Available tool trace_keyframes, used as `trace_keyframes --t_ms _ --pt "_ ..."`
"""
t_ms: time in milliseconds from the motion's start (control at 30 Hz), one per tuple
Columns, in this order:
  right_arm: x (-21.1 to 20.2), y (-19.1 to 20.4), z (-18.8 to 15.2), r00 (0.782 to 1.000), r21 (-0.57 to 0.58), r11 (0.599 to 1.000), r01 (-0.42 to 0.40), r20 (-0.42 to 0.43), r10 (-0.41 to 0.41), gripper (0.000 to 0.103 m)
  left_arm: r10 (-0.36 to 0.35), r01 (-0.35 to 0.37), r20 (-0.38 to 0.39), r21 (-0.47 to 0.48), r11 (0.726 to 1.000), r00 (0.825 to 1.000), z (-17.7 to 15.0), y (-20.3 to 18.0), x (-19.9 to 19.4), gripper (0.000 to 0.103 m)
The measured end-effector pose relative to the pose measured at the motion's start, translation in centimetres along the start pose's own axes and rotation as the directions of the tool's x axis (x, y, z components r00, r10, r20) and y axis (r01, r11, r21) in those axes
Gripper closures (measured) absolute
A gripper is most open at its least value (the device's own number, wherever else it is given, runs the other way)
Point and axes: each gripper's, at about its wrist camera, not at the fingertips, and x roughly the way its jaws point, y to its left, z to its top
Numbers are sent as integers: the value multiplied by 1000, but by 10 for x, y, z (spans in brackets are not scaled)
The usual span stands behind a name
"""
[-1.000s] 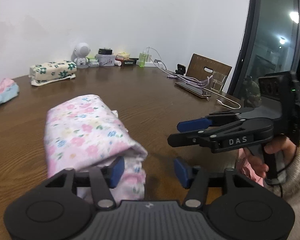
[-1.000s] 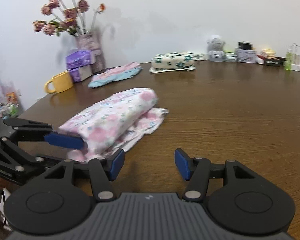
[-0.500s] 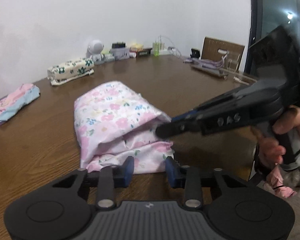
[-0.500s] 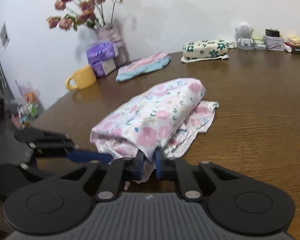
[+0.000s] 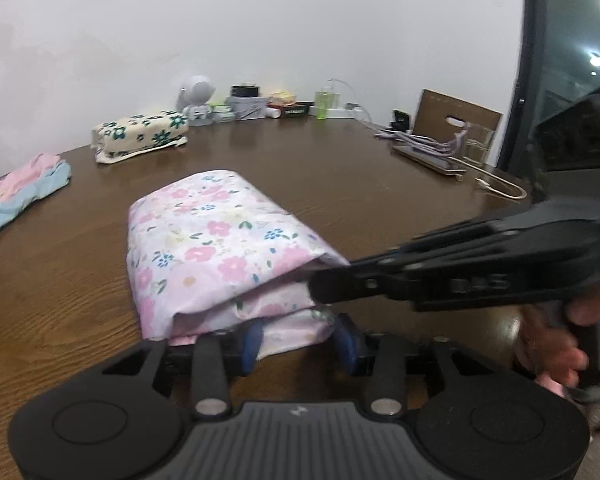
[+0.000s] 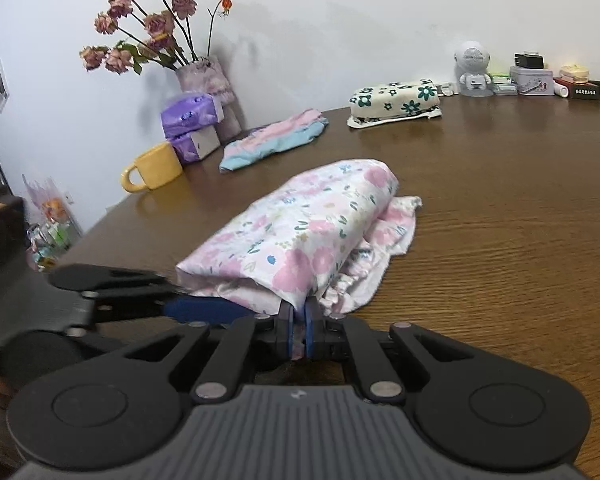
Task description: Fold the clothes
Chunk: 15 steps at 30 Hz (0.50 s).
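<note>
A: Left gripper (image 5: pixel 296 342)?
B: Jaws part open, straddling the near end of the floral garment (image 5: pixel 220 248); can't tell if the pads touch it.
A: Right gripper (image 6: pixel 299 330)?
B: Clamped tight on the garment's near corner; pads mostly buried in cloth. Bundle sits near the table's (image 6: pixel 500 208) front edge; underside hidden.

I count one folded floral garment (image 6: pixel 300 236), one pink-and-blue garment (image 6: pixel 274 142), one floral tissue-box cover (image 6: pixel 394 100), one yellow mug (image 6: pixel 154 166), two purple tissue packs (image 6: pixel 190 118), and one vase of roses (image 6: pixel 204 76).
</note>
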Motion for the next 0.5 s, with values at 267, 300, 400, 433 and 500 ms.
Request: trace_keyframes --t_ms 267,300,400,433,500 --pt "-7 19 -8 998 -100 993 56 37 -52 66 99 -93 109 -59 994 989 -3 19 -49 55" --pt "-5 21 -7 997 -103 992 70 43 -66 65 139 -134 115 -54 990 984 -2 19 -51 54" --pt "0 26 -7 992 -112 987 113 61 -107 64 226 -224 87 -33 974 970 0 24 -41 53" --pt "2 28 -6 990 -114 985 128 67 -121 64 235 -234 78 -27 972 969 0 25 -36 53" --pt "6 31 -6 986 -118 981 155 79 -146 64 249 -248 60 -14 969 967 1 26 -27 53"
